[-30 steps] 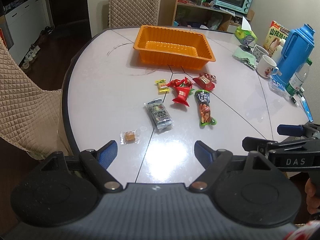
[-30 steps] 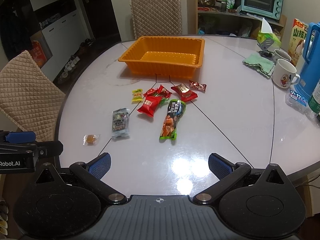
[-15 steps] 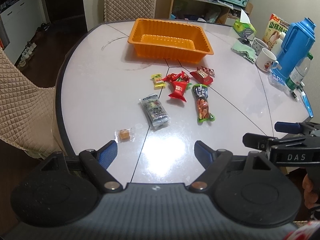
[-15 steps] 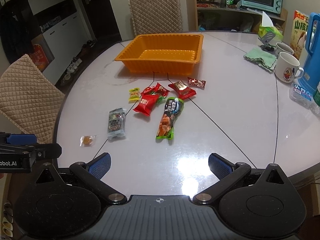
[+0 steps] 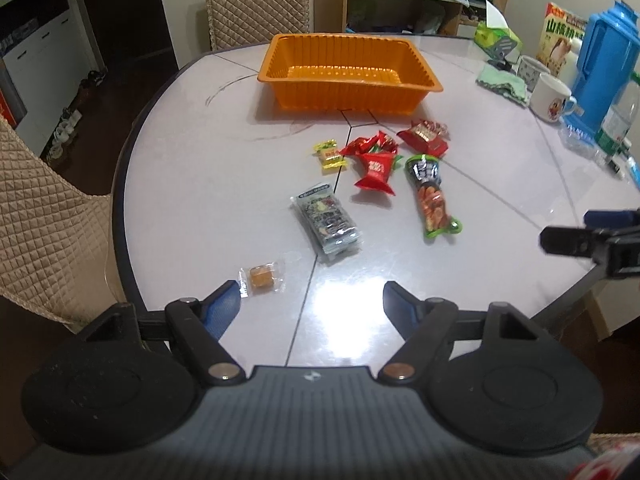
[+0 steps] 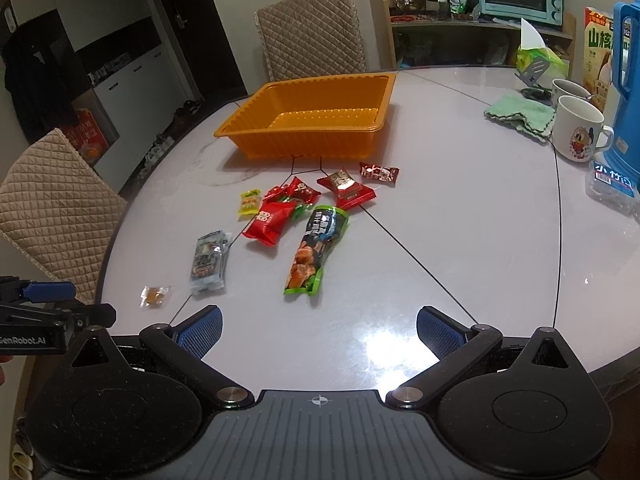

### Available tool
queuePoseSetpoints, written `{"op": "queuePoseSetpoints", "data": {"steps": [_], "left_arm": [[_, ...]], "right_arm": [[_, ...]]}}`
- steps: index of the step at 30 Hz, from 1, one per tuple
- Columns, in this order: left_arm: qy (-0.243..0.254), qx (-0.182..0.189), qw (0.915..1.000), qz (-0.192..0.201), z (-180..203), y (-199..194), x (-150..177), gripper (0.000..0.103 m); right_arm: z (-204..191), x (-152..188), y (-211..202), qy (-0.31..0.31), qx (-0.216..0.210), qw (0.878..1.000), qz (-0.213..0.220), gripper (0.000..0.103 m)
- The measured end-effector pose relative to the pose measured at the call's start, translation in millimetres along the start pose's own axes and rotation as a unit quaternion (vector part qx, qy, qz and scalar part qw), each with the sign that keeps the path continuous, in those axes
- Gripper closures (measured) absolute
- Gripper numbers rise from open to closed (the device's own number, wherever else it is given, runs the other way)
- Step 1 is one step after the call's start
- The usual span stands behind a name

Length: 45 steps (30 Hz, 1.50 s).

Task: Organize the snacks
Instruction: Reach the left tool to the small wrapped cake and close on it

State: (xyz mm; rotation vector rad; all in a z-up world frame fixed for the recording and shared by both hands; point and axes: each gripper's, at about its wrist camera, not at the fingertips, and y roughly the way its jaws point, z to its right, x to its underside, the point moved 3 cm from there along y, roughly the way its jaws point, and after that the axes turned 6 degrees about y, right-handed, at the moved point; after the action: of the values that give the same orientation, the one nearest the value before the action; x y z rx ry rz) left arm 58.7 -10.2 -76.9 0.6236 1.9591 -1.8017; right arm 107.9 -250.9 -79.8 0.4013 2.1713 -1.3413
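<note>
On the pale worktop [image 5: 192, 184] ahead of me the snacks lie loose, just short of the orange tray [image 5: 348, 74], which holds nothing that I can see. My left gripper [image 5: 312, 300] hangs over the near edge with its jaws spread wide, nothing between them; the small orange candy in clear wrap [image 5: 262, 278] lies just beyond its left fingertip. Past that lies the dark seaweed-style packet [image 5: 328, 220], then the yellow candy [image 5: 330, 154], the red packets [image 5: 374, 160] bunched together, and the long green-ended snack bag [image 5: 432, 196] pointing back toward me. My right gripper [image 6: 318, 330] is likewise wide apart and carrying nothing, above the worktop's near edge. From its camera a small dark red candy [image 6: 378, 172] sits apart, nearest the tray's corner; its label is too small to read. At the far right stand a white mug [image 6: 578, 130], a green cloth [image 6: 520, 114] and a blue jug [image 5: 606, 68].
</note>
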Motion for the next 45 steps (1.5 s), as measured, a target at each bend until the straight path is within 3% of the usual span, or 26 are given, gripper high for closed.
{"op": "queuePoseSetpoints", "data": {"steps": [3, 12, 19, 30, 34, 36, 45], "left_arm": [[0.003, 0.002, 1.0000, -0.003, -5.5, 14.4, 3.1, 0.039], [-0.003, 0.017, 0.9997, -0.016, -35.4, 59.2, 8.2, 0.045], [0.047, 0.031, 0.9982, -0.019, -51.7, 87.1, 9.0, 0.052], [0.136, 0.053, 0.9890, -0.021, -59.4, 107.0, 10.0, 0.056], [0.129, 0.064, 0.9892, -0.026, -61.9, 116.2, 5.4, 0.062], [0.122, 0.070, 0.9896, -0.030, -62.9, 119.3, 2.8, 0.069], [0.119, 0.087, 0.9887, -0.030, -57.2, 121.5, 0.1, 0.081]], "right_arm": [[2.6, 1.9, 4.7, 0.009, 0.002, 1.000, 0.000, 0.000], [0.9, 5.9, 24.2, 0.031, 0.030, 0.999, -0.004, 0.000], [0.0, 1.5, 47.2, 0.063, 0.056, 0.996, -0.016, 0.000], [-8.5, -0.5, 64.2, 0.075, 0.080, 0.993, -0.034, 0.000], [-9.6, 0.0, 65.2, 0.077, 0.086, 0.993, -0.036, 0.000], [-8.4, 1.1, 65.0, 0.081, 0.090, 0.992, -0.037, 0.000], [-5.8, 0.7, 64.1, 0.084, 0.097, 0.991, -0.038, 0.000]]}}
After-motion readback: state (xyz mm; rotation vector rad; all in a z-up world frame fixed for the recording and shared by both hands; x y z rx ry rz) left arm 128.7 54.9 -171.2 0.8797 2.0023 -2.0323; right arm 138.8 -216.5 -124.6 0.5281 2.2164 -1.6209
